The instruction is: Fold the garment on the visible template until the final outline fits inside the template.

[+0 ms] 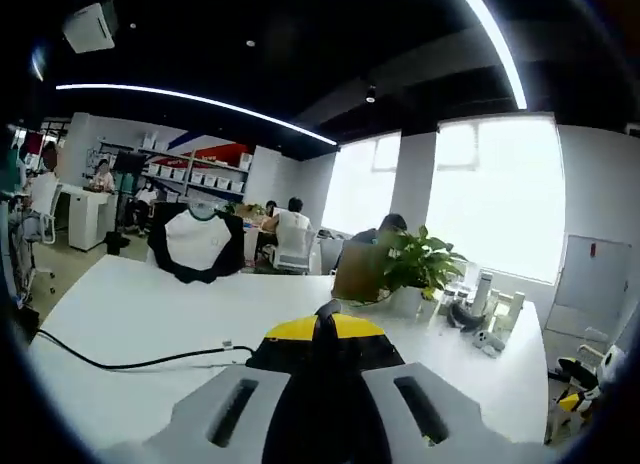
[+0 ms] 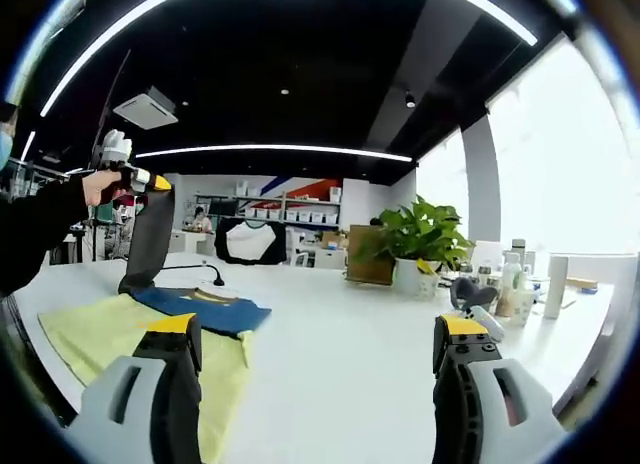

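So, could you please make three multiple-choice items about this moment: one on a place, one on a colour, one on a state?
1. Where does the blue garment lie?
A. on the yellow sheet
B. on the floor
C. on a chair

2. What colour is the cloth hanging from the left gripper?
A. white
B. red
C. black

3. How do the right gripper's jaws stand?
A. shut on the cloth
B. open, holding nothing
C. shut on a cable

Answers:
1 A: the blue garment rests on the yellow sheet.
2 C: the cloth below the left gripper is black.
3 B: the right gripper has its jaws wide apart over the table.
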A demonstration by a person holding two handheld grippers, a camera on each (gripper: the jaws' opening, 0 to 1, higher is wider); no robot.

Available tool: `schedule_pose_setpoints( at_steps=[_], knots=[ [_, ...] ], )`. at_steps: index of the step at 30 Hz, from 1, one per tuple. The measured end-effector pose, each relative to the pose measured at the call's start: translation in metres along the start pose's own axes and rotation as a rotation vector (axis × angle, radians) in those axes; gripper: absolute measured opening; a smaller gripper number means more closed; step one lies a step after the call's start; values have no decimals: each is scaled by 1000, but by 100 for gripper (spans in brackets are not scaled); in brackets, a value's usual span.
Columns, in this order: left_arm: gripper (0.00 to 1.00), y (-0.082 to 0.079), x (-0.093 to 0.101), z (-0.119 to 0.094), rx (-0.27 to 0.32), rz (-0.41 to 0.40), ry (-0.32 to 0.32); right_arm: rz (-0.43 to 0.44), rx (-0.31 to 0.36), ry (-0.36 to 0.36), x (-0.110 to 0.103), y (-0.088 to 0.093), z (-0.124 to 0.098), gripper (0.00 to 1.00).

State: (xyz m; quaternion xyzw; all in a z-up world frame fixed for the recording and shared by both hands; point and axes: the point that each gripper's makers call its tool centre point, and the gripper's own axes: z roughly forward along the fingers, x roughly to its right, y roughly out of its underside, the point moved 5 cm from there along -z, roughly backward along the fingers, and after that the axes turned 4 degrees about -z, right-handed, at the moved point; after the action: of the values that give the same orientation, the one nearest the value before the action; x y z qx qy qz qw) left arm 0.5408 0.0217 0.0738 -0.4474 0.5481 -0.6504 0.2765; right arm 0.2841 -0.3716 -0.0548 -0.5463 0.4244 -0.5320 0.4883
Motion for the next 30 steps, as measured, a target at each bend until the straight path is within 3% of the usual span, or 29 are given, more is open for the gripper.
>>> schedule_pose_setpoints(
  at_steps=[9,13,19,30],
  knots=[
    [3,49,19,26,-63,10,58,7,-10,9,2,3,-1,99],
    [3,69,24,39,-112,68,59,13,-21,8,1,8,2,99],
    [3,98,28,57,-161,19,69,14,-23,-2,-3,6,2,99],
    [3,172,47,83,-303,36,91,9,-21,17,2,2,-2,99]
  ],
)
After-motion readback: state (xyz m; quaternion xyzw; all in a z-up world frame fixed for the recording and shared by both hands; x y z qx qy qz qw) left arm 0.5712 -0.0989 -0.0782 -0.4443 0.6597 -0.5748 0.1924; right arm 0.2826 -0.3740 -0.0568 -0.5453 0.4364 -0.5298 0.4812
